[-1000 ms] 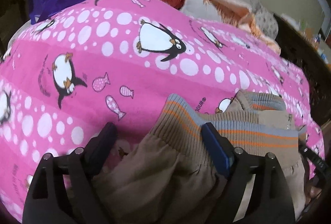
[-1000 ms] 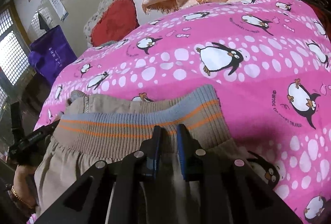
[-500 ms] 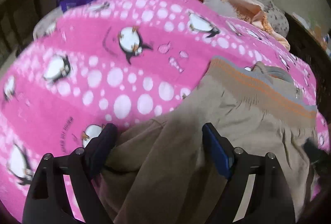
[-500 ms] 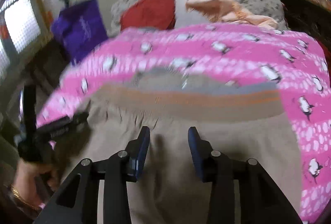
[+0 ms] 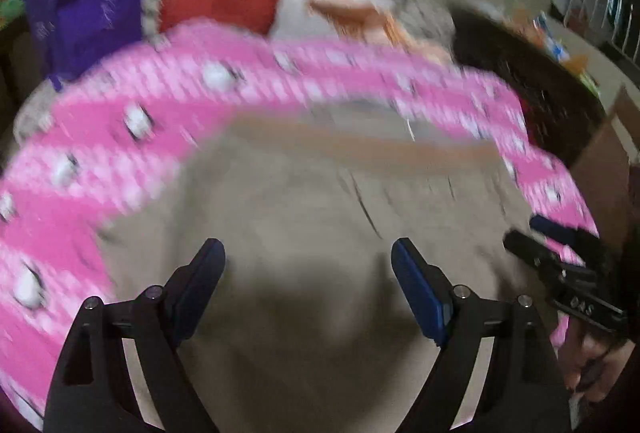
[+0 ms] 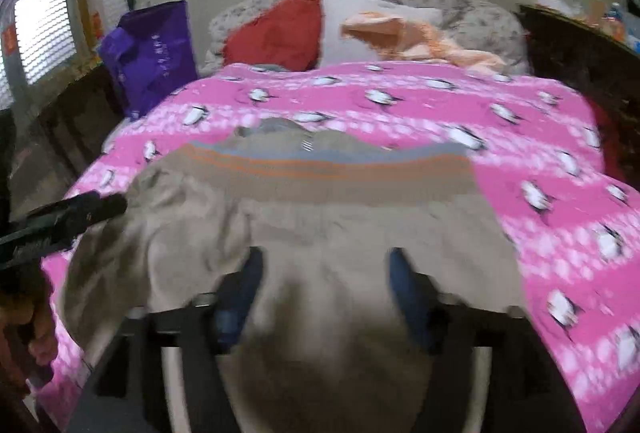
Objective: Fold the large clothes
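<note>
A tan jacket [image 6: 320, 225] with a grey and orange striped ribbed hem lies on the pink penguin bedspread [image 6: 540, 161]. It also shows, blurred, in the left wrist view [image 5: 320, 201]. My left gripper [image 5: 308, 273] is open and empty above the near part of the jacket. My right gripper [image 6: 324, 285] is open and empty above the jacket, its fingers blurred. The left gripper shows at the left edge of the right wrist view [image 6: 68, 217]; the right gripper shows at the right edge of the left wrist view [image 5: 560, 265].
Red [image 6: 280, 33] and white [image 6: 352, 29] pillows and an orange cloth [image 6: 416, 37] lie at the bed's head. A purple bag [image 6: 152, 53] stands at the left. Dark wooden furniture [image 6: 580, 45] flanks the bed on the right.
My right gripper opened and let go of the striped hem. Both grippers pulled back toward the near bed edge, so more of the jacket shows spread flat.
</note>
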### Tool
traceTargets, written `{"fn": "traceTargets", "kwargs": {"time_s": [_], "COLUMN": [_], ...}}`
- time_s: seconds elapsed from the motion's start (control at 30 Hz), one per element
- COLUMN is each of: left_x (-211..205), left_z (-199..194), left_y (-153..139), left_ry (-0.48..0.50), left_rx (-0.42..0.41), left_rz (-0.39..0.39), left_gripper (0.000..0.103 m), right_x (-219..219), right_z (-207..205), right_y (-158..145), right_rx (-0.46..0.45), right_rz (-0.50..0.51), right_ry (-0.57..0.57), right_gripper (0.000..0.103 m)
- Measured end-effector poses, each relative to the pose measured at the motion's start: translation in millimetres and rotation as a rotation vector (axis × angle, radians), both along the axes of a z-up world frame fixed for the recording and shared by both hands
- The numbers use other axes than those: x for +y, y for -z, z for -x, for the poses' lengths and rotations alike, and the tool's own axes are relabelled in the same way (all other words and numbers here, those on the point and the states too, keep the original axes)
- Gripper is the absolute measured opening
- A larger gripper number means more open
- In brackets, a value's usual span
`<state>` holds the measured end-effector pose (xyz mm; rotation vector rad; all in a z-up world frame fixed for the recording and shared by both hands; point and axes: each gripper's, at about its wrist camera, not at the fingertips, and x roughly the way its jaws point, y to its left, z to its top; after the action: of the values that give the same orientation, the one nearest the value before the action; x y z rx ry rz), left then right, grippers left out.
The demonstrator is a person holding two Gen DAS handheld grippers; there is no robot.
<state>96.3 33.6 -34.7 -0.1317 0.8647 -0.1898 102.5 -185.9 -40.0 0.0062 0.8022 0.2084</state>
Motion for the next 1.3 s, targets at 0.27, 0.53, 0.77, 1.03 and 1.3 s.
{"fn": "traceTargets", "kwargs": {"time_s": [0.27,0.53,0.77,1.03,1.3], "left_x": [-21.2,-18.9,-30.6,-26.5,-22.8], "left_z": [10.1,7.6,12.0,9.7,9.4], "left_y": [49.9,53.4,55.0,57.7,52.6], "left_ry": [-0.013,-0.001,-0.017,-0.013,0.001], "left_rx": [-0.003,-0.014,-0.038,-0.024,0.017], "left_rz": [-0.094,-0.082,-0.177,-0.147,-0.12], "left_gripper": [0.1,0.103,0.103,0.103,0.103], "right_x": [-14.6,-25.4,-19.5,-12.4,-15.2], "right_z": [8.3,7.2,10.3,9.3,8.4], "right_y": [64.6,67.8,68.4,71.5,72.0], "right_rx": [0.061,0.054,0.047,0.048,0.058], "right_rz": [0.037,-0.06,-0.047,-0.009,-0.026], "right_ry": [0.078,0.041,0.04,0.047,0.042], "right_gripper": [0.087,0.102,0.102,0.102,0.102]}}
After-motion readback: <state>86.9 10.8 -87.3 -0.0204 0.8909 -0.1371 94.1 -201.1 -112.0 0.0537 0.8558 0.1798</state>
